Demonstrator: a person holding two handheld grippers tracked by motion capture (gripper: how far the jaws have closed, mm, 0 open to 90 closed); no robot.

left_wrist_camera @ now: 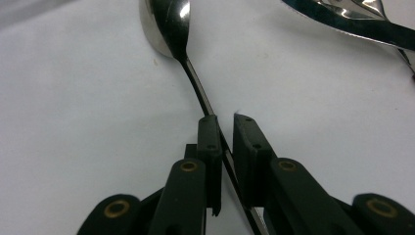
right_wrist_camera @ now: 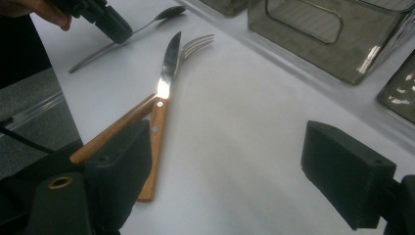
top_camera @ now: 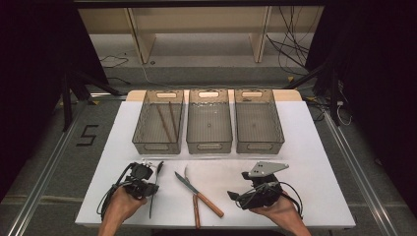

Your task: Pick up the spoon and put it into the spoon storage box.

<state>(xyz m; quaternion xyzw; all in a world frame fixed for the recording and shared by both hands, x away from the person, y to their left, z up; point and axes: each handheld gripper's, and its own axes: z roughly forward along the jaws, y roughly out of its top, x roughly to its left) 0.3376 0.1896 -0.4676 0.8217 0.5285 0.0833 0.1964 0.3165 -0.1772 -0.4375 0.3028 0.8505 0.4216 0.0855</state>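
Two grippers sit near my edge of the white table (top_camera: 314,147), and I read them from left to right. My left gripper (left_wrist_camera: 222,120) has its jaws nearly closed around the thin handle of a spoon (left_wrist_camera: 169,24), which lies flat on the table with its bowl pointing away from the jaws. From the high view that left gripper (top_camera: 153,169) is at the near left of the table, with my hand behind it.

Next over, near the middle, a wooden-handled knife (right_wrist_camera: 164,88) and a wooden-handled fork (right_wrist_camera: 195,46) lie crossed, their handles towards me and the knife blade resting over the fork's neck. They lie between the two grippers, touching neither.

My right gripper (right_wrist_camera: 225,161) hangs over bare table just right of the knife handle, jaws spread wide and holding nothing. In the high view it (top_camera: 235,195) is at the near right.

Farther back, three grey bins stand side by side; the left bin (top_camera: 142,130) holds two chopsticks (top_camera: 164,123).
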